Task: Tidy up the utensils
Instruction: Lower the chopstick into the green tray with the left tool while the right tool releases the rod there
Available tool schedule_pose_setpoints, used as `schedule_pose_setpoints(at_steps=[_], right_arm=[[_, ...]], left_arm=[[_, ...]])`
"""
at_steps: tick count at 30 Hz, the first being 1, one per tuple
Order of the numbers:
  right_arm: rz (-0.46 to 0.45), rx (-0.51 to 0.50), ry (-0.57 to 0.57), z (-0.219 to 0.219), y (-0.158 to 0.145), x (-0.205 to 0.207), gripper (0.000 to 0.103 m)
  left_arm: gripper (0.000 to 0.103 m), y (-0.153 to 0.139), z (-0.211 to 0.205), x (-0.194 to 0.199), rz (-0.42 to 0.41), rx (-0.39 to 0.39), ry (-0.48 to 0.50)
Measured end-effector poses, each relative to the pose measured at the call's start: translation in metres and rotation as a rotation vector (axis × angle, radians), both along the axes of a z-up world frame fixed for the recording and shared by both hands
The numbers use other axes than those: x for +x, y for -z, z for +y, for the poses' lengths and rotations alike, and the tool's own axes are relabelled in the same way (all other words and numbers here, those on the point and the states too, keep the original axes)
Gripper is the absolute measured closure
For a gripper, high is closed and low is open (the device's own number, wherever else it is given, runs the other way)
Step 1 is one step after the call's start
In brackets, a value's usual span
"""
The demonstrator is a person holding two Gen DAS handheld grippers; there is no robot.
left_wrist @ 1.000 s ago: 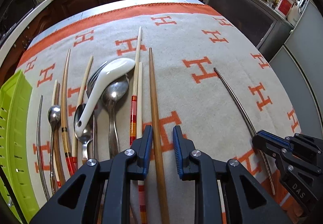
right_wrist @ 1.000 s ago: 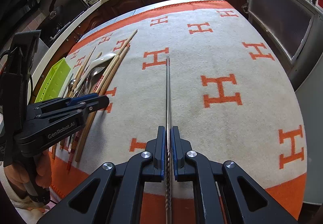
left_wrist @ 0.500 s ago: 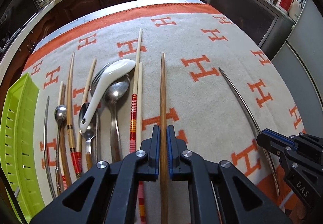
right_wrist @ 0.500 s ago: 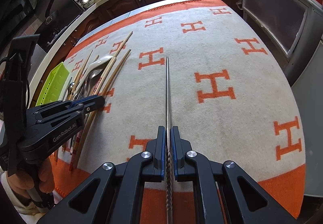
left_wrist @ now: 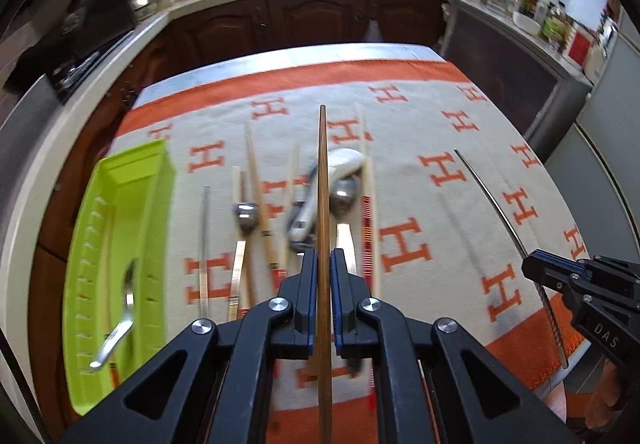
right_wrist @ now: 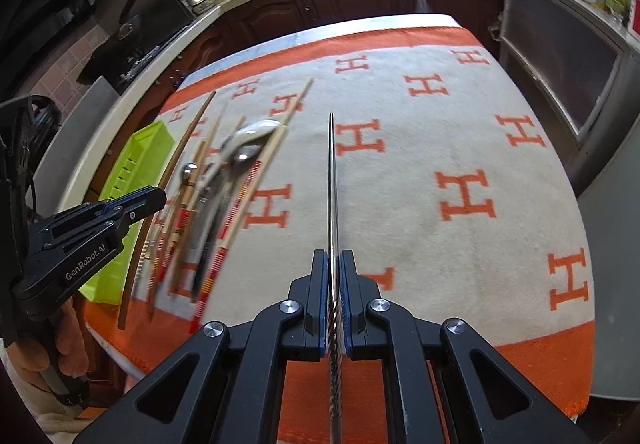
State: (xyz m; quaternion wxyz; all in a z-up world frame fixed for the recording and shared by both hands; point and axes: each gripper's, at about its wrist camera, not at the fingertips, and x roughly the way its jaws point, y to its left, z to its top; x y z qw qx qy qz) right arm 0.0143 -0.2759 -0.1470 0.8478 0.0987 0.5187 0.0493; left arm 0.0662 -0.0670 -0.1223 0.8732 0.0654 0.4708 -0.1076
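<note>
My left gripper (left_wrist: 323, 260) is shut on a brown wooden chopstick (left_wrist: 323, 171) and holds it lifted above the row of utensils. My right gripper (right_wrist: 332, 264) is shut on a metal chopstick (right_wrist: 331, 179), raised over the cloth; it also shows at the right of the left wrist view (left_wrist: 492, 199). A white ceramic spoon (left_wrist: 344, 163), metal spoons (left_wrist: 246, 213) and several wooden chopsticks (left_wrist: 256, 179) lie on the orange and beige cloth (left_wrist: 420, 203). A green tray (left_wrist: 120, 244) at the left holds a metal spoon (left_wrist: 120, 320).
The left gripper (right_wrist: 116, 211) appears at the left of the right wrist view, with its brown chopstick (right_wrist: 160, 195). Dark kitchen cabinets (left_wrist: 320, 23) and a counter stand behind the table. A grey appliance (right_wrist: 560, 55) stands at the right.
My left gripper closed on the brown chopstick and lifted it off the cloth, moving left toward the tray. My right gripper lifted the metal chopstick a little.
</note>
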Motion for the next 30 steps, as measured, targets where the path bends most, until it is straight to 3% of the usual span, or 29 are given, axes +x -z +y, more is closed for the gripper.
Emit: schedule_pose_setpoints(at_steps=[9, 15, 21, 26, 30], right_arm=[[-0.042, 0.048, -0.161, 0.106, -0.053, 0.043, 0.097], [-0.010, 0.095, -0.250, 0.202, -0.061, 0.081, 0.097], [0.101, 0.180, -0.239, 0.275, -0.037, 0.117, 0.097], [0.225, 0.272, -0.171, 0.301, -0.001, 0.139, 0.097], [0.295, 0.282, -0.129, 0.311, 0.026, 0.145, 0.097]], left_arm=[[0.099, -0.040, 0.105, -0.003, -0.141, 0.072, -0.139], [0.099, -0.035, 0.171, 0.009, -0.130, 0.027, -0.216], [0.099, -0.006, 0.220, 0.030, -0.044, -0.089, -0.255], [0.099, 0.013, 0.237, 0.041, 0.002, -0.137, -0.259], [0.099, 0.025, 0.239, 0.043, 0.022, -0.149, -0.246]])
